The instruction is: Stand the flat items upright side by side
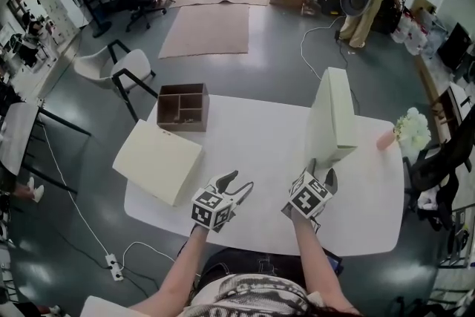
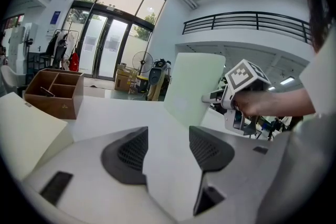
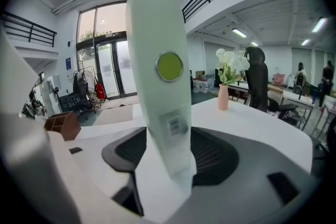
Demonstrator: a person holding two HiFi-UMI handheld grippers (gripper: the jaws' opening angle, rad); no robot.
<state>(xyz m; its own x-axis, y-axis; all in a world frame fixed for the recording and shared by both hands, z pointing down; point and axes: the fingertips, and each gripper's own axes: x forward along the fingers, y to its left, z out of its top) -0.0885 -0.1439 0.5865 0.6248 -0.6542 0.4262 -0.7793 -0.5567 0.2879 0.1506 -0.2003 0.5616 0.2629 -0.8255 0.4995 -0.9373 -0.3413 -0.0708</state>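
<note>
My right tongs (image 1: 323, 168) pinch the standing flat box (image 1: 334, 111) low down. I should hold it straight on the tabletop (image 1: 260, 131). My left tongs (image 1: 236, 182) are open, empty.

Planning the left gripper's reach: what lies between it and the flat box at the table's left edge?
Nothing: in the head view, only bare table separates the left gripper from the flat box.
</note>
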